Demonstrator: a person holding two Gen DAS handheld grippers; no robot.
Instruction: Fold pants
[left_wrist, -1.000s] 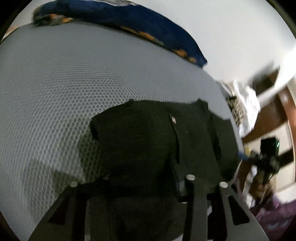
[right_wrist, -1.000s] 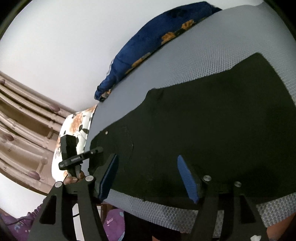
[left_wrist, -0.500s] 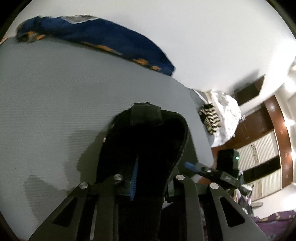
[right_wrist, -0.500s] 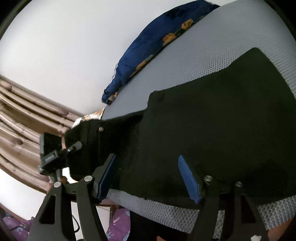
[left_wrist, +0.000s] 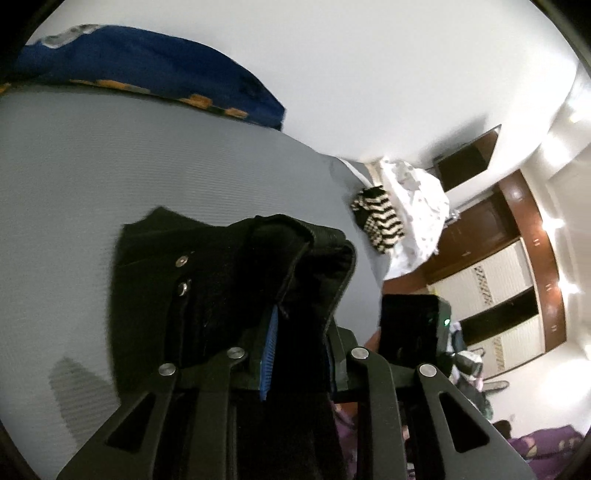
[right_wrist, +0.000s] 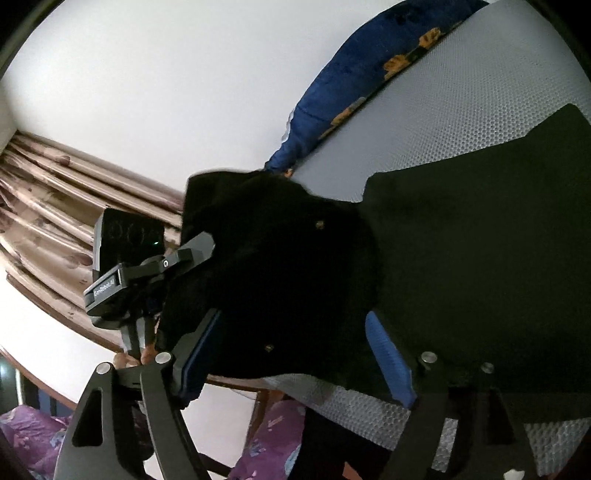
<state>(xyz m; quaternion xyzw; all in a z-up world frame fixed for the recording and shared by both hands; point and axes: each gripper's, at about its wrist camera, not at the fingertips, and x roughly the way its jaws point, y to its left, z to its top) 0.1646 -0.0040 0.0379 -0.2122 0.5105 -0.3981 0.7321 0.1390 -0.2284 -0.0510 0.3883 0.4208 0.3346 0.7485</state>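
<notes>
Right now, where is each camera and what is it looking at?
Left wrist: sits on the left gripper, looking along its fingers at the pants it grips over the bed; its own fingers show.
Right wrist: sits on the right gripper, open over the bed's edge, looking across the pants; its own fingers show.
Shared: pants, bed, blue pillow; each view sees the other gripper.

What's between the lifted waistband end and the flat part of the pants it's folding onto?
Nothing visible. The left gripper is clamped on the pants, and the right gripper is open at the near edge. The mattress is bare there.
</notes>
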